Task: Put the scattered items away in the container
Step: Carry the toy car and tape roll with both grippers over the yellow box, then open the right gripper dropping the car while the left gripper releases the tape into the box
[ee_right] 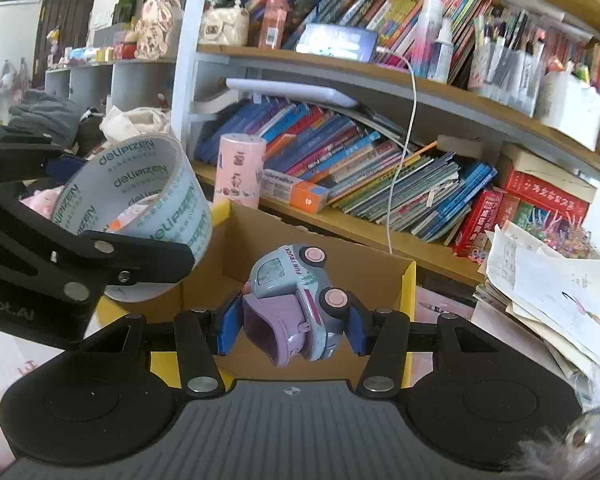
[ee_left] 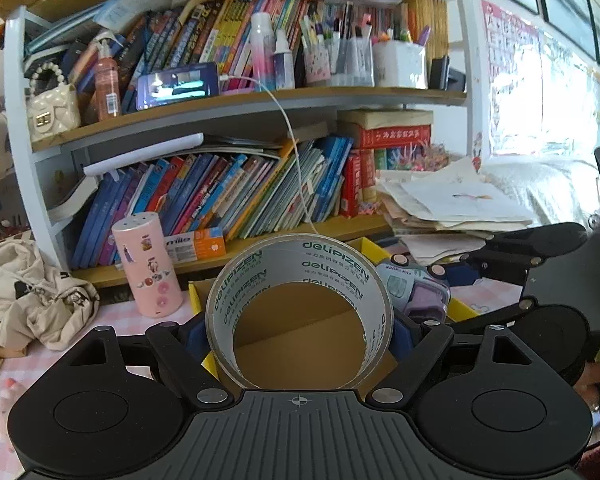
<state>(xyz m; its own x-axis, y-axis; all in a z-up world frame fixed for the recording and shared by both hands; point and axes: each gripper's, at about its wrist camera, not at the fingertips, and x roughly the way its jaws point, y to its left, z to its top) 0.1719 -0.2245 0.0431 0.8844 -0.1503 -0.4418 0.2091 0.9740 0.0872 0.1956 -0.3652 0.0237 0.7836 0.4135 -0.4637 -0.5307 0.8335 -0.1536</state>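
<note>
A roll of clear tape printed with green lettering stands on edge between the blue pads of my left gripper, which is shut on it. Through its hole shows the brown inside of the cardboard box with yellow flaps. In the right wrist view my right gripper is shut on a blue and purple toy truck, tipped nose-down above the open box. The tape roll and left gripper hover over the box's left edge. The toy truck sits just right of the roll.
A crowded bookshelf stands right behind the box. A pink sticker-covered tin is at the box's left, and a white cable hangs down from the shelf. Loose papers pile up at the right, with a crumpled cloth bag at the left.
</note>
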